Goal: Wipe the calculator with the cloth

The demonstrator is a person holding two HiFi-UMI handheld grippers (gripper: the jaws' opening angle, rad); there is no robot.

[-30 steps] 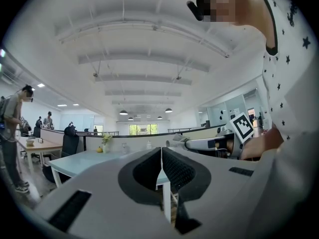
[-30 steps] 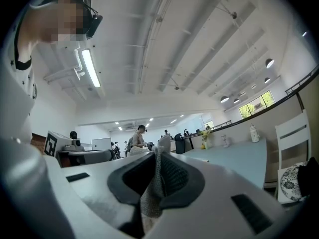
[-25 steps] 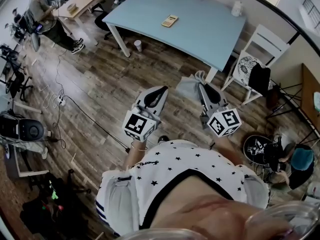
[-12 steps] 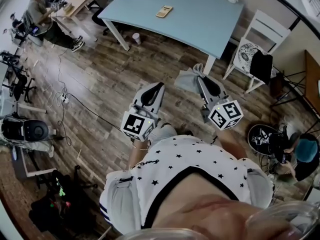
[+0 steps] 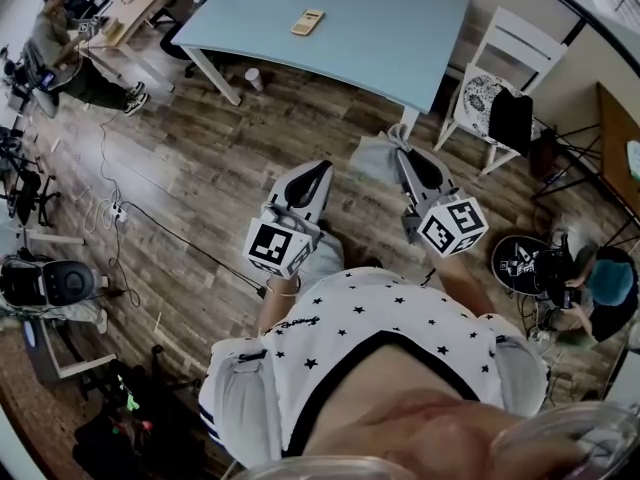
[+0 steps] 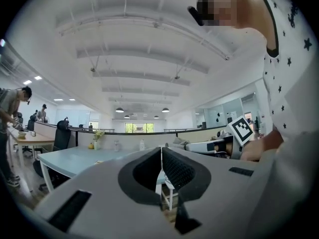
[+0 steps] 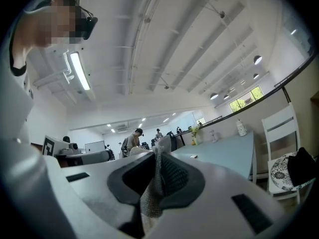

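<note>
Blue counter [image 5: 390,28] holds the calculator [image 5: 308,21], a white chair [image 5: 520,40] beside it, wooden floor [image 5: 200,158] before it. Right tongs [image 5: 402,156], well apart from the calculator, pinch the grey cloth [image 5: 370,163]; left tongs [image 5: 318,174] are closed, empty.

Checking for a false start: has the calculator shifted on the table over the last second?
No. The calculator lies at the same spot on the blue table, equally far from its near edge; only the camera shifted.
</note>
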